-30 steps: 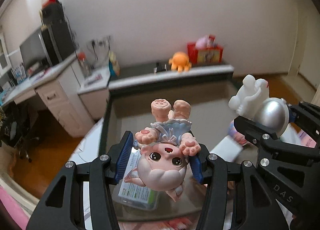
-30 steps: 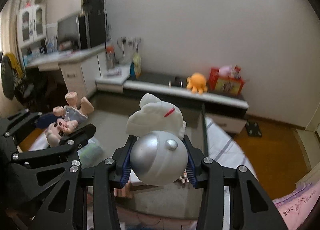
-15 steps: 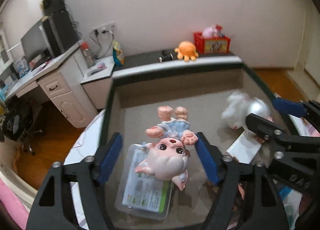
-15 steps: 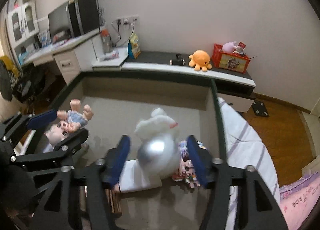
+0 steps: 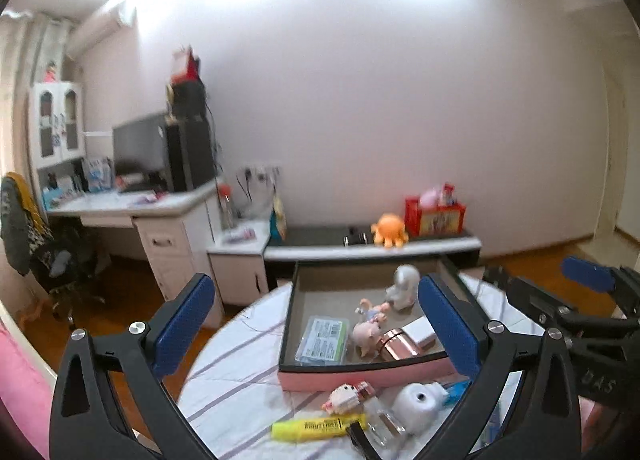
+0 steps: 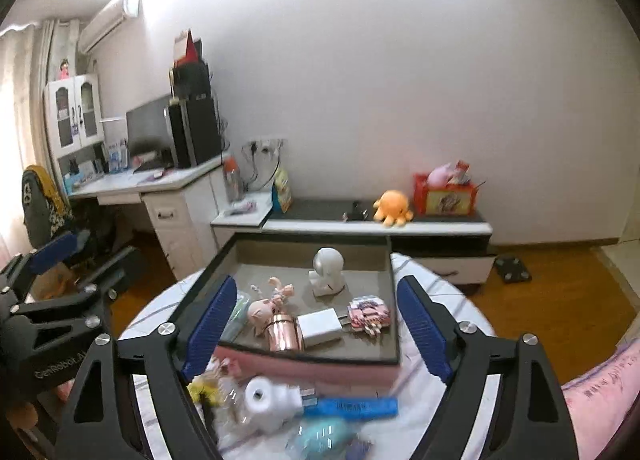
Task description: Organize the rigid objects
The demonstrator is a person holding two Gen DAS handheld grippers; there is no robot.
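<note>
Both sets of jaws have just been opening and now stand wide with nothing between them: left gripper (image 5: 316,324), right gripper (image 6: 316,326). Both have pulled back and up from the tray (image 6: 312,360). Pink pig doll (image 5: 370,330) now lies on its side mid-tray; white astronaut figure (image 6: 329,272) stands upright toward the far wall. Two drops done. Yellow highlighter (image 5: 320,426) and white round gadget (image 6: 268,400) wait on the near table, likely next.

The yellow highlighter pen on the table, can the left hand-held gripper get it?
Probably yes. The yellow highlighter pen lies in the open before the pink tray, and the left hand-held gripper has just been opening, with nothing between its jaws.
</note>
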